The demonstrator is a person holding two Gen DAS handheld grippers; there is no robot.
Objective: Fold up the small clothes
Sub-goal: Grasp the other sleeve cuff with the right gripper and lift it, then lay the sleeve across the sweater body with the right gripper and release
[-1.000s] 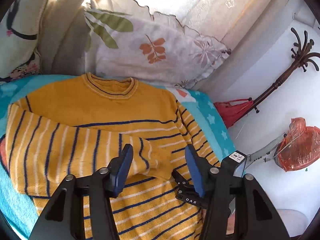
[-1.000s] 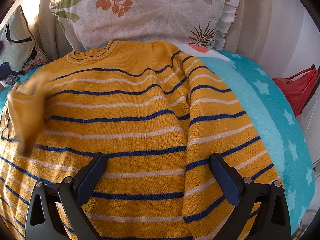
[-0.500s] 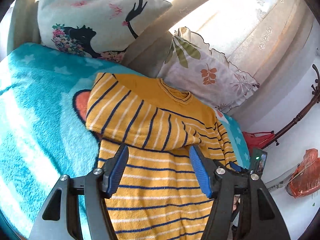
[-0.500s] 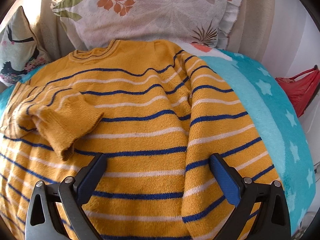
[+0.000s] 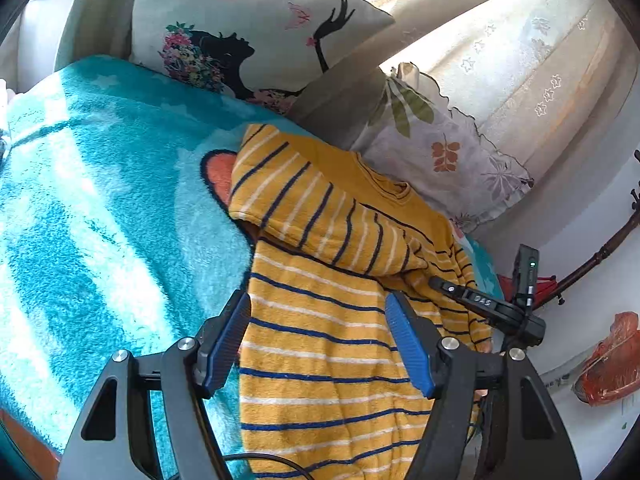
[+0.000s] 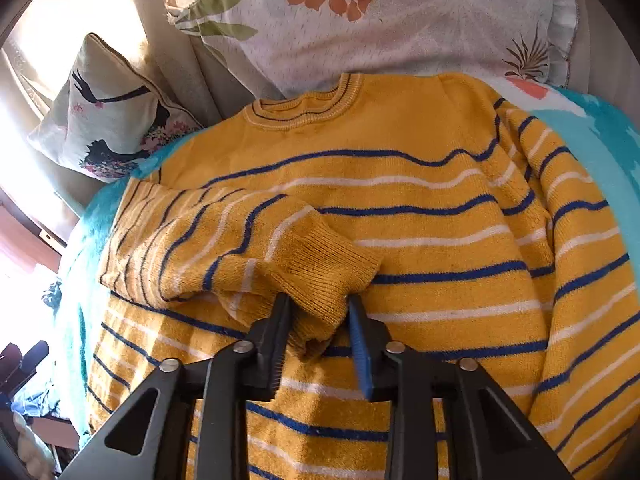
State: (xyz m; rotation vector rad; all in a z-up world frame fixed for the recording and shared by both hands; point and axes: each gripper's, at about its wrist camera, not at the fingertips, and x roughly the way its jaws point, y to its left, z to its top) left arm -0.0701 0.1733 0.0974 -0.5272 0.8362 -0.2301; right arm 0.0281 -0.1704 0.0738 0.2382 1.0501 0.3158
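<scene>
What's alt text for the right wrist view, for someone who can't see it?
The right gripper pinches the ribbed cuff of a yellow striped sweater, its sleeve folded across the chest. The sweater lies on a teal blanket, with a leaf-print pillow behind.

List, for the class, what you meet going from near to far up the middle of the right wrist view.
right gripper → sleeve cuff → striped sweater body → collar → leaf-print pillow

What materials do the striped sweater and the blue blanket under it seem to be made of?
Sweater: likely knitted yarn, wool or acrylic; the ribbed cuff and fuzzy matte surface show it. Blanket: probably plush synthetic fleece, with a shaggy, slightly shiny pile.
</scene>
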